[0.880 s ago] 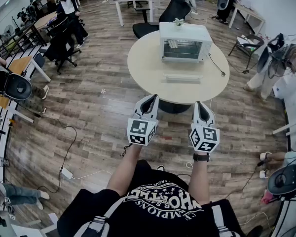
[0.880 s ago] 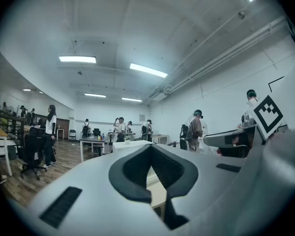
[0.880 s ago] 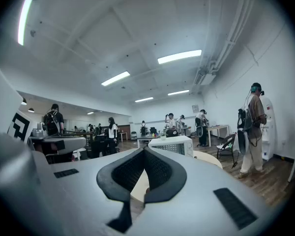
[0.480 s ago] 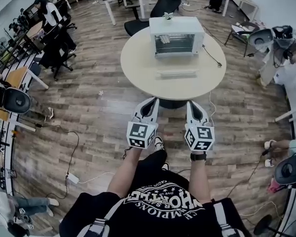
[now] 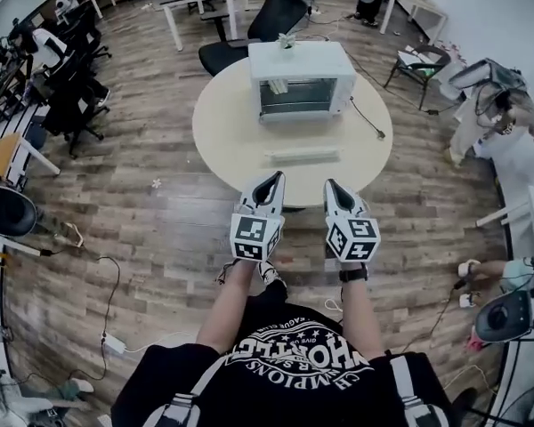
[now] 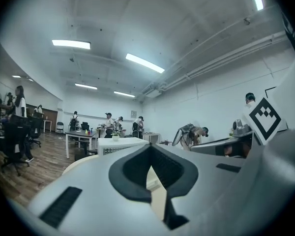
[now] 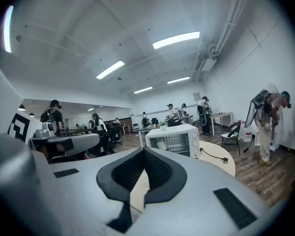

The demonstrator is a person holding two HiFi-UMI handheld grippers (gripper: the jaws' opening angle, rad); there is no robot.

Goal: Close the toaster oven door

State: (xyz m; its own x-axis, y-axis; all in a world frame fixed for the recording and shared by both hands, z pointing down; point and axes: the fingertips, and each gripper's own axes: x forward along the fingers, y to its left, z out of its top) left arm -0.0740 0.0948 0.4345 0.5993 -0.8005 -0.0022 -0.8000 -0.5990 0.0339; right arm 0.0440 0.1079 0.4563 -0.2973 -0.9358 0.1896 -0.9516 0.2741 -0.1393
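Observation:
A white toaster oven (image 5: 301, 80) stands on the far half of a round beige table (image 5: 222, 136). Its door is down and open, and the pale handle bar (image 5: 303, 156) lies toward me over the tabletop. Both grippers are held side by side just short of the table's near edge. My left gripper (image 5: 271, 181) is shut and holds nothing, and so is my right gripper (image 5: 332, 188). In the right gripper view the oven (image 7: 174, 139) shows beyond the closed tips (image 7: 143, 151). In the left gripper view the oven (image 6: 119, 144) sits left of the closed tips (image 6: 148, 163).
A small potted plant (image 5: 287, 40) sits on the oven's top. The oven's black power cord (image 5: 367, 118) trails off to the right on the table. A black office chair (image 5: 271, 20) stands behind the table. A person (image 5: 503, 105) bends over at the right, with desks and chairs around.
The table and oven have come closer and shifted left in the head view as the person walks up. Both grippers stay shut and side by side, now at the table's near edge.

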